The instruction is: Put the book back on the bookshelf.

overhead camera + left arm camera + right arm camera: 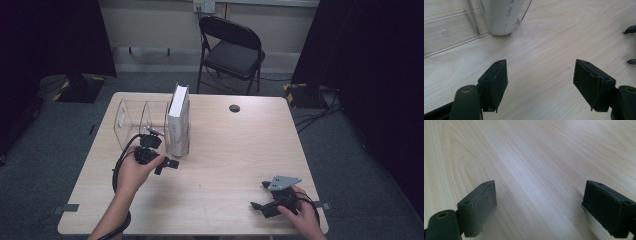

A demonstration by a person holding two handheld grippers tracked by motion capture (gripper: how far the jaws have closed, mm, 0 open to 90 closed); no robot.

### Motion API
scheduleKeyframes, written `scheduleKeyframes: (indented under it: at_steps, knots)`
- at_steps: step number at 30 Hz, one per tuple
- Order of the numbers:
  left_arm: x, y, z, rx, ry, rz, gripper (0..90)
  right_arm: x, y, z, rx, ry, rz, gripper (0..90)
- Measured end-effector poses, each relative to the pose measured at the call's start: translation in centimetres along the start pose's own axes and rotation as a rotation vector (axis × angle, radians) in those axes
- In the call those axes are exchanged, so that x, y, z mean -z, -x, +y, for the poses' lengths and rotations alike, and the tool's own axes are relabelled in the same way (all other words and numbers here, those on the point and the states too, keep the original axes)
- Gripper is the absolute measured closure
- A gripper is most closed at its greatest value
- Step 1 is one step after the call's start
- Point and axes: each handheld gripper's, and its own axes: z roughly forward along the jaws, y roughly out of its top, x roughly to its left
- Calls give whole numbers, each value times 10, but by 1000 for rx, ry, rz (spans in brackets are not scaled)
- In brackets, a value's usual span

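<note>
the white book (179,121) stands upright in the clear rack (131,118) on the desk (225,150). the left hand-held gripper (161,156) is just beside it, jaws wide apart and empty. the right hand-held gripper (260,195), well apart from it near the front edge, is also spread and empty.

1. One white book (179,120), upright in the rack.
2. One clear divider rack (131,118), near the table's (235,150) left edge.
3. Two grippers: left gripper (162,162), right gripper (260,196).
4. One folding chair (231,50).

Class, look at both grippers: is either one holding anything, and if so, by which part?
Nothing is held. The left gripper and the right gripper both stand open over the bare wooden table, jaws apart with nothing between them.
</note>
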Motion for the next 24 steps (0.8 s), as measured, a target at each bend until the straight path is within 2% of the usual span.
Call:
scheduleKeyframes:
  at_steps: [6,7,24]
  knots:
    - [-3,-5,-7,14,3,0,275,0,0,0,0,0,0,109]
    - [-2,-6,-8,5,0,4,275,0,0,0,-1,-1,0,109]
    - [-5,-19,-23,13,6,-3,274,0,0,0,0,0,0,109]
